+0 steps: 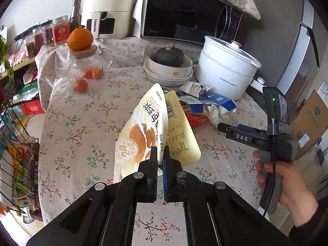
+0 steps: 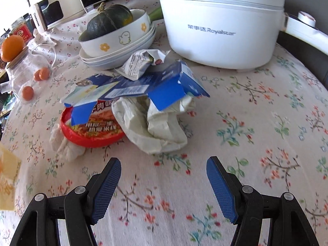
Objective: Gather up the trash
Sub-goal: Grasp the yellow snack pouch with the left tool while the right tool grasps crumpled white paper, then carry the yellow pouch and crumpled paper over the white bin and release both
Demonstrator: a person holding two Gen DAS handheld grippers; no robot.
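A: Left gripper (image 1: 160, 153) status?
B: Clamped on a cream snack wrapper (image 1: 143, 131), pinching its lower edge. The wrapper hangs off the floral tablecloth (image 1: 82, 123), standing up from the jaws.

A: Right gripper (image 2: 163, 176)?
B: Jaws spread wide, nothing between them. It hovers over bare cloth just near of the trash pile. In the left wrist view a hand (image 1: 287, 184) holds it at the right edge.

A: What's left in the pile?
B: Torn blue carton (image 2: 143, 86) on top. Under its left end, a red instant-noodle lid (image 2: 94, 127) with a crumpled white tissue (image 2: 65, 143) touching its near-left side. Under the right end, a crumpled white paper bag (image 2: 155, 127). A crushed printed wrapper (image 2: 141, 63) lies on the carton's far edge.

A: Surroundings?
B: Far of the pile: stacked white bowls (image 2: 123, 41) holding a dark green squash (image 2: 108, 20), a white Royalstar electric pot (image 2: 221, 24) to the right. Far left, a glass jar (image 2: 28, 67) with an orange (image 2: 12, 47) on its lid, small oranges beside it.
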